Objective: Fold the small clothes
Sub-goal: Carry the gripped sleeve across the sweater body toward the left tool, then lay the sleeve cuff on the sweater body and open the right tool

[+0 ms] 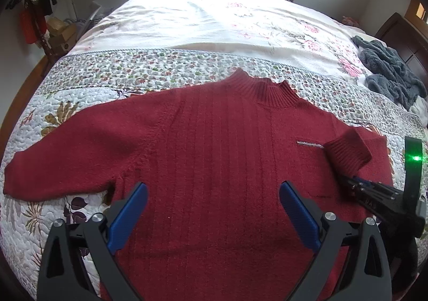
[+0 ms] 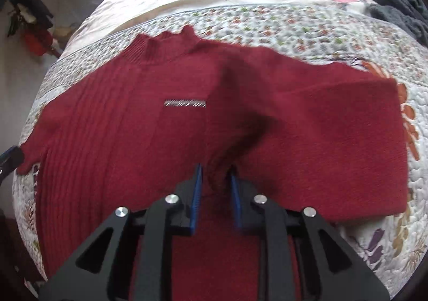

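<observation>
Right gripper (image 2: 214,188) clenched on cuff (image 1: 347,153), sleeve doubled leftward over sweater (image 1: 214,153); left gripper (image 1: 214,210) released, hovering nearer untouched left sleeve (image 1: 67,151).

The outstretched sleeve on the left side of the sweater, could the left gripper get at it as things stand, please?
Probably yes. The left gripper is open and empty above the sweater, and the outstretched sleeve lies flat on the quilt with nothing over it.

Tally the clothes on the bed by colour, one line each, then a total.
Red: 1, the sweater spread flat, its cuff in the right gripper.
Grey: 1, the fuzzy heap at the bed's edge.
Total: 2.
</observation>
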Available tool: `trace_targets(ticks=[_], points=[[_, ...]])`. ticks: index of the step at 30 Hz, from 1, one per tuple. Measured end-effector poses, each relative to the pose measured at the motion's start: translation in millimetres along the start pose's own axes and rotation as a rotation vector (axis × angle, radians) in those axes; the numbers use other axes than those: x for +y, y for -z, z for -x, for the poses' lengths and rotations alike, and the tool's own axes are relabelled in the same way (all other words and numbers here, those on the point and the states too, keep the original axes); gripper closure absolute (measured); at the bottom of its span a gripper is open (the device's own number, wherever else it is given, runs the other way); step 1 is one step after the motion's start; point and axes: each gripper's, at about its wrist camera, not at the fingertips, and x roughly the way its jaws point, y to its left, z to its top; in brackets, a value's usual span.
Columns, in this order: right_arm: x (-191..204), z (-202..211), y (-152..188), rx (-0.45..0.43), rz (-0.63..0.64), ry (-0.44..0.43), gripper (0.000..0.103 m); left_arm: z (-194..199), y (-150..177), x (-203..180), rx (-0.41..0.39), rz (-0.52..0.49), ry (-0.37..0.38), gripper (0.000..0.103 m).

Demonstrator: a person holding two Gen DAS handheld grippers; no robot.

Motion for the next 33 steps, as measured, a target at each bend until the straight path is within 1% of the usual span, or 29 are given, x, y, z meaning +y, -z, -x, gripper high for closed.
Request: trace_targets(ticks=[2, 4, 6, 9, 10, 12, 14, 16, 18, 19, 21, 22, 23, 24, 26, 28, 29, 31, 33], points=[[1.2, 0.4, 8.5, 0.02, 0.015, -0.048, 0.073, -2.7, 0.5, -2.7, 0.009, -0.005, 0.007, 0.005], [-0.7, 6.1, 16.9, 0.028, 0.008, -0.104, 0.068, -5.9, 1.1, -8.0, 0.028, -0.008, 0.032, 0.005], [-8.6, 16.4, 26.9, 0.023, -0.016, -0.137, 0.068, -8.8, 2.1, -15.0, 0.044, -0.014, 0.062, 0.005], [-28.2, 36.7, 43.9, -0.011, -0.076, -0.147, 0.067, -16.7, 5.6, -29.9, 0.094, -0.026, 0.137, 0.005], [-33.0, 42.4, 49.2, -0.022, -0.094, -0.143, 0.065, -23.0, 7.0, -37.2, 0.129, -0.021, 0.18, 0.005], [-47.1, 56.0, 62.8, -0.047, -0.144, -0.145, 0.065, -35.4, 8.2, -52.0, 0.19, -0.014, 0.245, 0.009], [-59.2, 65.4, 73.4, -0.064, -0.184, -0.151, 0.065, -49.2, 7.7, -67.0, 0.242, -0.007, 0.295, 0.018], [-69.3, 74.0, 83.7, -0.086, -0.222, -0.149, 0.065, -68.4, 6.1, -83.3, 0.317, 0.029, 0.373, 0.02], [-76.7, 79.4, 90.3, -0.098, -0.244, -0.149, 0.065, -85.5, 4.7, -95.9, 0.377, 0.07, 0.427, 0.02], [-80.7, 82.5, 94.4, -0.105, -0.259, -0.148, 0.065, -92.4, 5.2, -101.6, 0.394, 0.084, 0.435, 0.022], [-88.4, 85.9, 101.5, -0.114, -0.289, -0.157, 0.065, -110.1, 5.5, -111.7, 0.441, 0.116, 0.45, 0.032], [-91.3, 87.0, 103.7, -0.118, -0.297, -0.157, 0.065, -118.0, 5.7, -115.0, 0.458, 0.126, 0.443, 0.041], [-93.3, 87.2, 105.3, -0.121, -0.302, -0.154, 0.065, -123.3, 5.5, -116.9, 0.468, 0.134, 0.432, 0.049], [-94.9, 88.0, 107.2, -0.124, -0.302, -0.146, 0.065, -127.8, 5.2, -118.5, 0.47, 0.142, 0.413, 0.053], [-99.2, 89.1, 110.0, -0.125, -0.3, -0.129, 0.065, -129.8, 2.0, -119.2, 0.453, 0.151, 0.381, 0.068], [-99.9, 87.7, 110.7, -0.121, -0.297, -0.114, 0.065, -125.6, -2.6, -117.7, 0.431, 0.157, 0.37, 0.077], [-100.1, 86.0, 110.9, -0.119, -0.298, -0.108, 0.065, -122.3, -5.6, -118.0, 0.411, 0.16, 0.371, 0.08], [-100.8, 86.0, 110.3, -0.119, -0.302, -0.106, 0.065, -115.9, -10.6, -118.5, 0.376, 0.155, 0.369, 0.082], [-101.9, 87.1, 108.8, -0.125, -0.302, -0.106, 0.065, -101.4, -15.3, -114.5, 0.319, 0.154, 0.388, 0.084]])
